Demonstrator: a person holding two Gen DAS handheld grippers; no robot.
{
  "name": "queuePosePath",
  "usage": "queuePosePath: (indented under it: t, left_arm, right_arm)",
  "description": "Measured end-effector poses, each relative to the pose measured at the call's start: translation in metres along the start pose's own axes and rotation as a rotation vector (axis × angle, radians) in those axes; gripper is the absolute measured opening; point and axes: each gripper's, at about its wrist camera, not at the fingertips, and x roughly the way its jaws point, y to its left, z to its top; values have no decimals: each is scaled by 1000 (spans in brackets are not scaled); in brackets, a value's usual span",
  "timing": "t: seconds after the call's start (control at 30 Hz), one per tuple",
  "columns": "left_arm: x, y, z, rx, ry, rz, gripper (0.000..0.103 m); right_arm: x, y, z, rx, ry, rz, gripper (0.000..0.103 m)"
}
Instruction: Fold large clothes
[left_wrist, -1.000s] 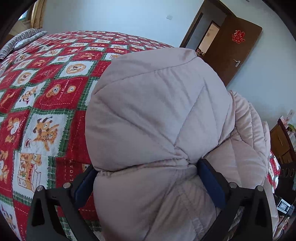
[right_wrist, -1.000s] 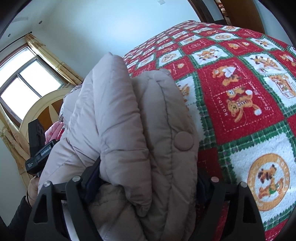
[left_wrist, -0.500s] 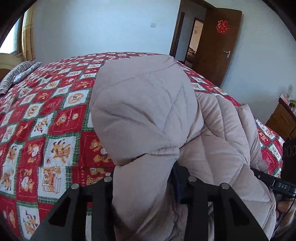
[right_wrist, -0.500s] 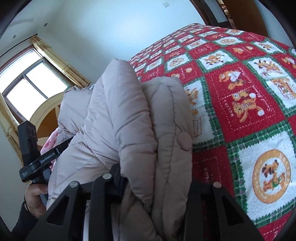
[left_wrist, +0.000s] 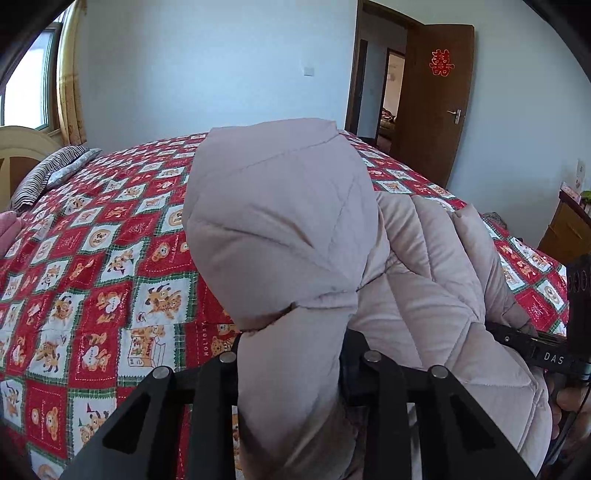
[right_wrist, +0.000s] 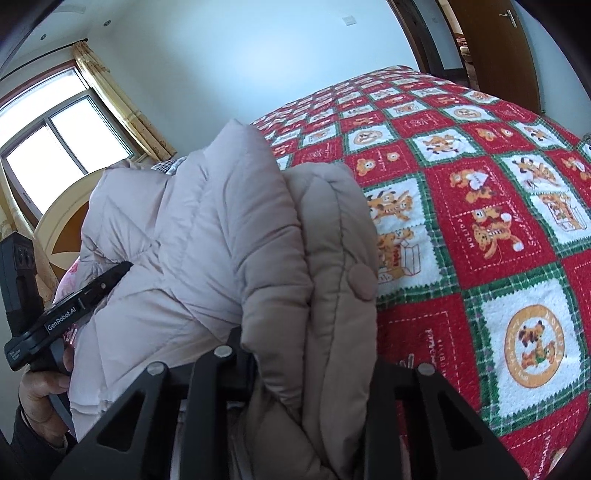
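A large beige quilted puffer coat (left_wrist: 280, 221) is bunched up over the near edge of a bed. My left gripper (left_wrist: 291, 350) is shut on a thick fold of it, the padded fabric bulging up between the jaws. My right gripper (right_wrist: 306, 354) is shut on another thick fold of the coat (right_wrist: 229, 236), by the placket with a round snap button (right_wrist: 362, 282). Each gripper shows in the other's view: the right one at the coat's right end (left_wrist: 535, 350), the left one at its left end (right_wrist: 70, 306). The fingertips are hidden in fabric.
The bed carries a red, green and white patchwork quilt (left_wrist: 96, 266) with cartoon animals. A striped pillow (left_wrist: 48, 173) and a cream headboard (right_wrist: 62, 221) are at the far end. An open brown door (left_wrist: 436, 103) and a wooden cabinet (left_wrist: 565, 229) stand to the right.
Both grippers have closed in on the coat, their jaws going from wide apart to clamped on thick folds. The left wrist view has tilted up, showing more wall and door.
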Motion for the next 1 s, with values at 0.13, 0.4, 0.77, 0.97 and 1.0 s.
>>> queuePosePath:
  t: [0.13, 0.4, 0.77, 0.97, 1.0]
  left_arm:
    - [-6, 5, 1, -1, -7, 3, 30]
    - [-14, 1, 5, 28, -21, 28, 30]
    - [-25, 15, 6, -4, -27, 29, 28]
    - [-76, 26, 17, 13, -71, 70, 27]
    - [-85, 30, 17, 14, -74, 81, 27]
  right_arm:
    - [1, 4, -2, -5, 3, 4, 28]
    - [8, 1, 2, 14, 17, 27, 28]
    - [2, 20, 4, -44, 7, -2, 27]
    - [-1, 46, 6, -57, 7, 61, 27]
    - [-1, 53, 6, -67, 9, 70, 27]
